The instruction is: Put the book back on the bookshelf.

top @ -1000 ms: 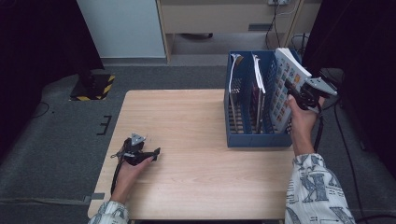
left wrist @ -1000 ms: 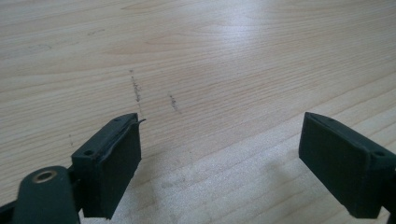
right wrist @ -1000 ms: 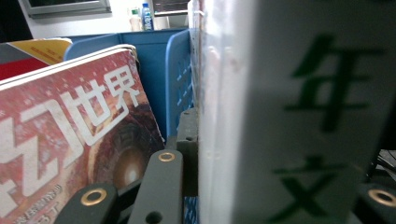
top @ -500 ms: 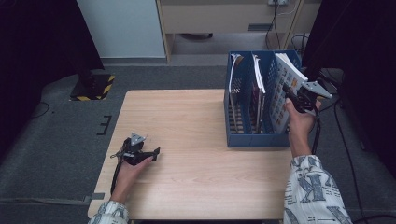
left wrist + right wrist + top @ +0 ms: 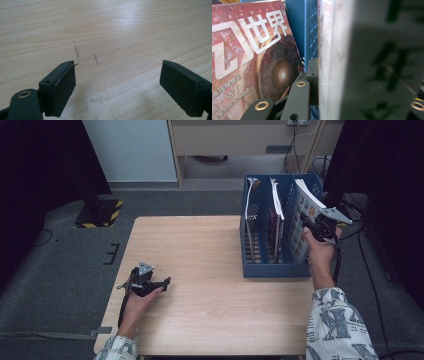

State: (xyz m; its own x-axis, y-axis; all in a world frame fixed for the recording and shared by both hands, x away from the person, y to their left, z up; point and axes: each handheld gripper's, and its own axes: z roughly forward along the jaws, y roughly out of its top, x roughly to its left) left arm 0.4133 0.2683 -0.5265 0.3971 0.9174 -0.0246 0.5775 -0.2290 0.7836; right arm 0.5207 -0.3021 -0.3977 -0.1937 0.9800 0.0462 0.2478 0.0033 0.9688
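A blue file rack with three compartments stands at the right of the wooden table. A white magazine leans in its rightmost compartment, and my right gripper is shut on that magazine's upper edge. In the right gripper view one black pad presses against the white magazine, while the other jaw is hidden behind it. A red magazine stands in the compartment beyond the blue divider. My left gripper rests low on the table at the left, open, with bare wood between its pads.
Two more magazines stand in the rack's left and middle compartments. Faint pencil marks show on the wood ahead of the left gripper. Grey carpet surrounds the table, and a cabinet stands behind it.
My right gripper has shifted slightly left and down with the white magazine, closer over the rack. The left gripper has stayed where it was.
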